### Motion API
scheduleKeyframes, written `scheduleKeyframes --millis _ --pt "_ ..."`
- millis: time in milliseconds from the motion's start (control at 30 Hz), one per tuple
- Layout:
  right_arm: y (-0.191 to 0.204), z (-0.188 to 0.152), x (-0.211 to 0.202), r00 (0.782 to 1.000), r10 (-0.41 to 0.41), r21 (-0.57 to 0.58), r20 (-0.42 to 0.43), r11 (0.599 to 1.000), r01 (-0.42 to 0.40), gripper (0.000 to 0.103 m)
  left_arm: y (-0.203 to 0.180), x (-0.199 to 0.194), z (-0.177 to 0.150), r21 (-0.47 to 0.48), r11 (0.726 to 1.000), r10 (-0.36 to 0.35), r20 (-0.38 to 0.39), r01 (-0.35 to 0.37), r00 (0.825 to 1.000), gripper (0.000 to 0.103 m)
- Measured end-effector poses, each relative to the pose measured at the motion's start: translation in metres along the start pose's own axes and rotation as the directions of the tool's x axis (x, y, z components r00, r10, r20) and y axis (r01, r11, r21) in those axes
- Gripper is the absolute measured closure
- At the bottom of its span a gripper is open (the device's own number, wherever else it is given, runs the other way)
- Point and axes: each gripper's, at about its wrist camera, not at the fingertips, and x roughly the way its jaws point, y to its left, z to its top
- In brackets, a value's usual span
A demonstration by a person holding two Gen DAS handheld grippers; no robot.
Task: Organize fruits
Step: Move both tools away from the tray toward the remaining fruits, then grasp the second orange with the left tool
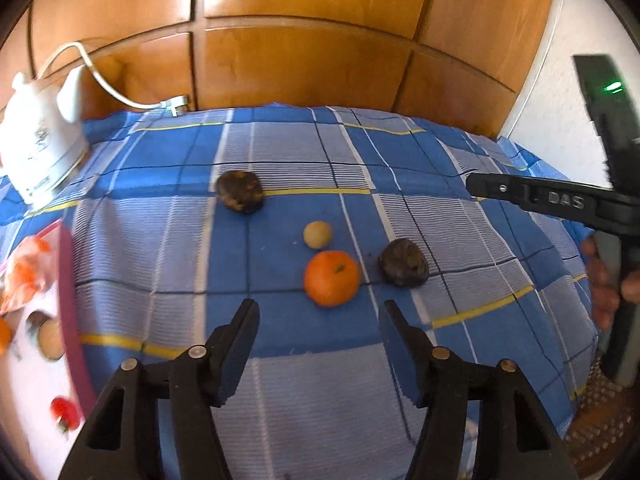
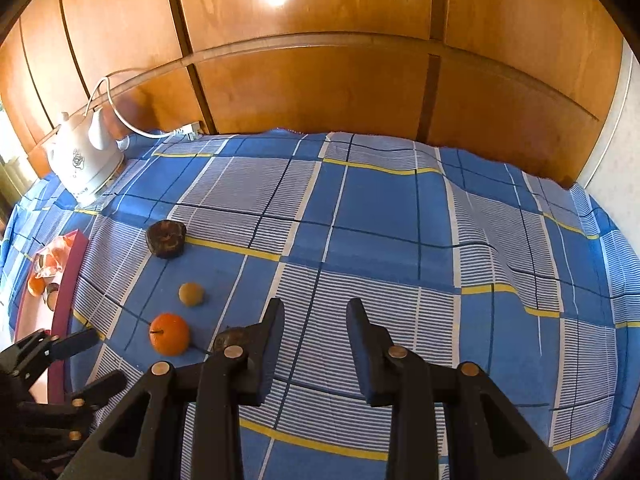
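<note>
An orange (image 1: 331, 278) lies on the blue checked cloth just beyond the tips of my left gripper (image 1: 320, 312), which is open and empty. Behind it sits a small yellowish fruit (image 1: 317, 234). One dark brown fruit (image 1: 240, 191) lies further back on the left and another (image 1: 404, 268) to the right of the orange. My right gripper (image 2: 315, 306) hovers over bare cloth, its jaws a little apart with nothing between them. Its left finger half hides the nearer brown fruit (image 2: 228, 338). A pink-rimmed tray (image 1: 68, 300) at the left holds several fruits.
A white electric kettle (image 1: 40, 152) with its cord and plug (image 1: 178, 105) stands at the back left. Wooden wardrobe doors (image 1: 300, 60) rise behind the cloth. The cloth (image 2: 400, 220) wrinkles toward the right. A person's hand (image 1: 600, 280) grips the right tool's handle.
</note>
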Motion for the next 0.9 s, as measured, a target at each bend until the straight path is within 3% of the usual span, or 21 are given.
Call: scheduleKeyframes --millis 333,400,433,567,900 --pt "0.011 0.0 0.002 1.0 0.008 -0.037 -0.004 0.999 -0.008 0.071 -0.007 0.045 0.02 -0.034 0.999 0.029 -0.027 -0.03 0.999 0.042" --pt "0.012 0.0 0.003 1.0 -0.003 -0.047 -0.005 0.999 0.002 0.071 -0.003 0.056 0.019 -0.056 0.998 0.006 -0.059 -0.01 0.998 0.059" --pt "0.012 0.0 0.003 1.0 -0.001 -0.047 -0.005 0.999 0.001 0.071 0.0 0.059 0.017 -0.074 0.997 -0.015 -0.066 0.01 0.998 0.063" --pt "0.008 0.001 0.005 1.0 -0.001 -0.044 -0.007 0.999 0.001 0.071 0.01 0.041 0.002 -0.116 0.992 -0.048 -0.005 0.047 0.999 0.063" --pt "0.001 0.001 0.003 1.0 0.008 -0.009 0.013 1.0 -0.008 0.071 0.03 0.004 -0.06 -0.104 0.993 0.054 0.055 -0.048 0.997 0.063"
